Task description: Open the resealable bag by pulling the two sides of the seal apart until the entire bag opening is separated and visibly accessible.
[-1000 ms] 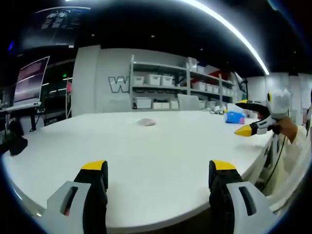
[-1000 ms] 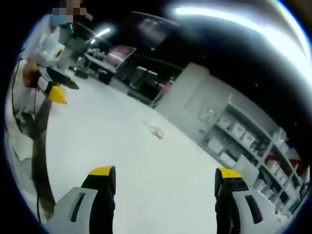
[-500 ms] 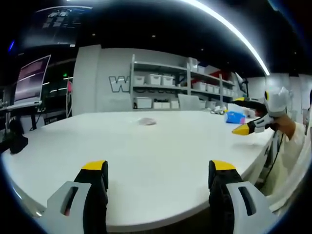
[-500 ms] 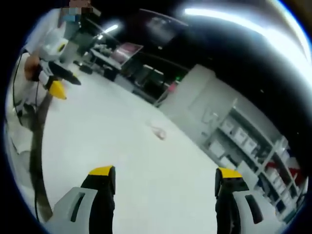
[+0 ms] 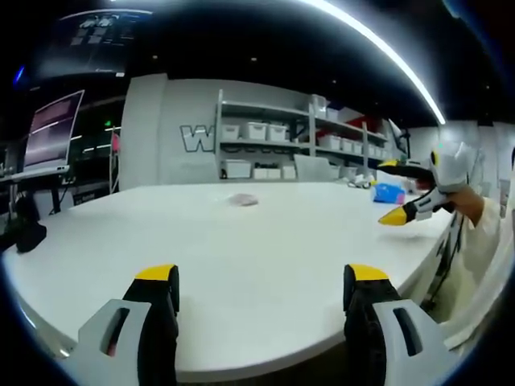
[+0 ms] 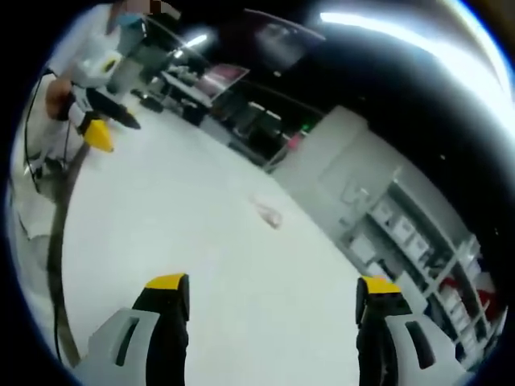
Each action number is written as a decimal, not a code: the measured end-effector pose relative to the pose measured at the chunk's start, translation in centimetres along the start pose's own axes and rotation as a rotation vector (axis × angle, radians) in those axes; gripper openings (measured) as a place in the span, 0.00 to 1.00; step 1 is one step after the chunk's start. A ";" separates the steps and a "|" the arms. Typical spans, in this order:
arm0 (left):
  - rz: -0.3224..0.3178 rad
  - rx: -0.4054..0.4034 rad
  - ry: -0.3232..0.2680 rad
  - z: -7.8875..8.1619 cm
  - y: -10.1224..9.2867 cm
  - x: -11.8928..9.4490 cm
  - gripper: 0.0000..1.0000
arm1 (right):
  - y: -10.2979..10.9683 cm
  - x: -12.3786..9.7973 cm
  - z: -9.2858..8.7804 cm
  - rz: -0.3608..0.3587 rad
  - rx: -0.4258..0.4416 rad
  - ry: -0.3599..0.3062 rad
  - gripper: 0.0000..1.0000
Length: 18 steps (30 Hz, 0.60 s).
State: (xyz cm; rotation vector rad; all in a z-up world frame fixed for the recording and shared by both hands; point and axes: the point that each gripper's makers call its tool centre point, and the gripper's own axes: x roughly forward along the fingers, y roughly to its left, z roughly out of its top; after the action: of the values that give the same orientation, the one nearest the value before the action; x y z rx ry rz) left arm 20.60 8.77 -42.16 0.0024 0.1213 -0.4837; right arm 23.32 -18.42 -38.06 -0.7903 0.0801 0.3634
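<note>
A small clear resealable bag [image 5: 242,200] lies flat far out on the white table [image 5: 265,257]; in the right gripper view the bag [image 6: 266,213] is a pale patch mid-table. My left gripper [image 5: 256,293] is open over the near table edge, nothing between its yellow-tipped jaws. My right gripper [image 6: 272,304] is open too, well short of the bag. In the left gripper view the right gripper [image 5: 406,193] comes in from the right, held by a hand. In the right gripper view the left gripper [image 6: 103,127] is at the upper left, held by a person in white.
A blue box [image 5: 389,193] sits near the table's far right. Shelving with white bins [image 5: 265,145] lines the back wall. A monitor [image 5: 50,133] stands at the left, and a dark object [image 5: 24,237] rests at the table's left edge. A cable [image 6: 56,265] hangs along the table side.
The right gripper view has swung a little, so the bag sits slightly lower right in it. In the left gripper view the right gripper has drifted slightly left over the table. Both grippers stay open.
</note>
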 end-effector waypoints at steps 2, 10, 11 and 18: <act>-0.001 -0.002 0.000 0.0 0.0 0.0 0.83 | 0.1 0.2 0.1 0.006 -0.022 0.003 0.86; 0.001 -0.004 -0.002 -0.1 0.1 -0.1 0.83 | 0.1 0.8 0.8 0.005 -0.062 -0.011 0.87; 0.001 -0.006 -0.002 -0.1 0.1 -0.1 0.83 | 0.0 0.9 0.9 0.003 -0.060 -0.011 0.87; 0.002 -0.008 -0.003 -0.2 0.2 -0.1 0.83 | 0.4 1.4 0.6 0.017 -0.062 -0.001 0.87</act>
State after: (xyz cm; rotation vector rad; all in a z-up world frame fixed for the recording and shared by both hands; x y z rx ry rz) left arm 20.54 8.98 -42.29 -0.0064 0.1206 -0.4812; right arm 24.41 -17.36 -38.15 -0.8509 0.0745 0.3834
